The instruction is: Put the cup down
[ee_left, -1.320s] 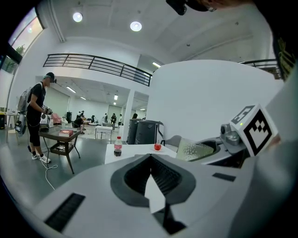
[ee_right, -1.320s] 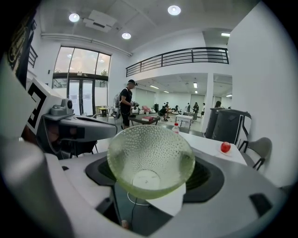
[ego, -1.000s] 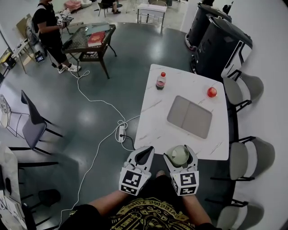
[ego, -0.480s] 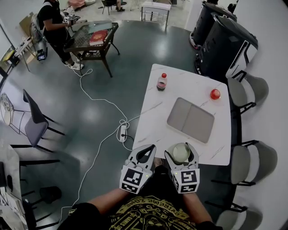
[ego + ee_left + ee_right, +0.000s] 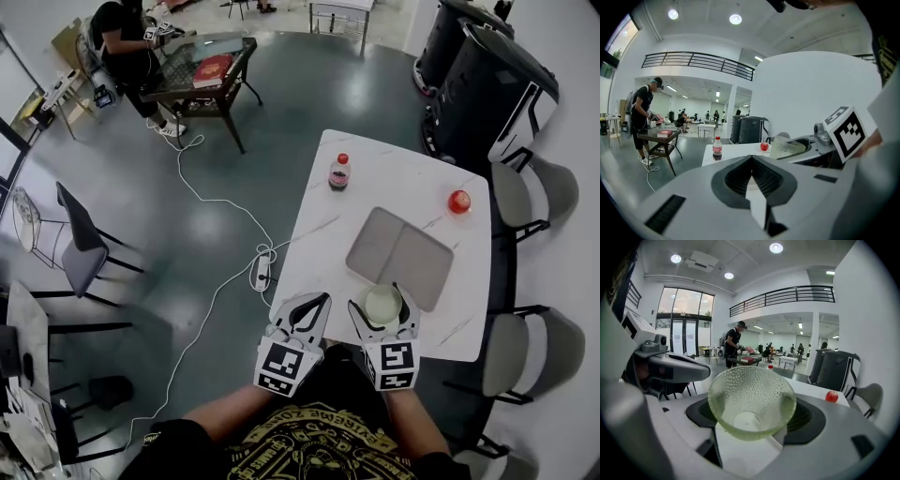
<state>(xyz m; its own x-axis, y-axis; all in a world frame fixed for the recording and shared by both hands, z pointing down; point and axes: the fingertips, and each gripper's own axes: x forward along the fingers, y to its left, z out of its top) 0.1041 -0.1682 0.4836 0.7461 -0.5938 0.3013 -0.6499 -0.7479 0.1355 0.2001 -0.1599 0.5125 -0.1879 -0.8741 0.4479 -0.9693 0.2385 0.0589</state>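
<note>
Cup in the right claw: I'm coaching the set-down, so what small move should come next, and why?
Probably lower the right claw straight down without opening it. It grips the green cup over the white table's near end, by the grey mat's near edge, and the cup does not clearly rest on anything yet.

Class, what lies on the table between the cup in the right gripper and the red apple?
A flat grey mat lies between the cup and the apple, seen in the head view.
</note>
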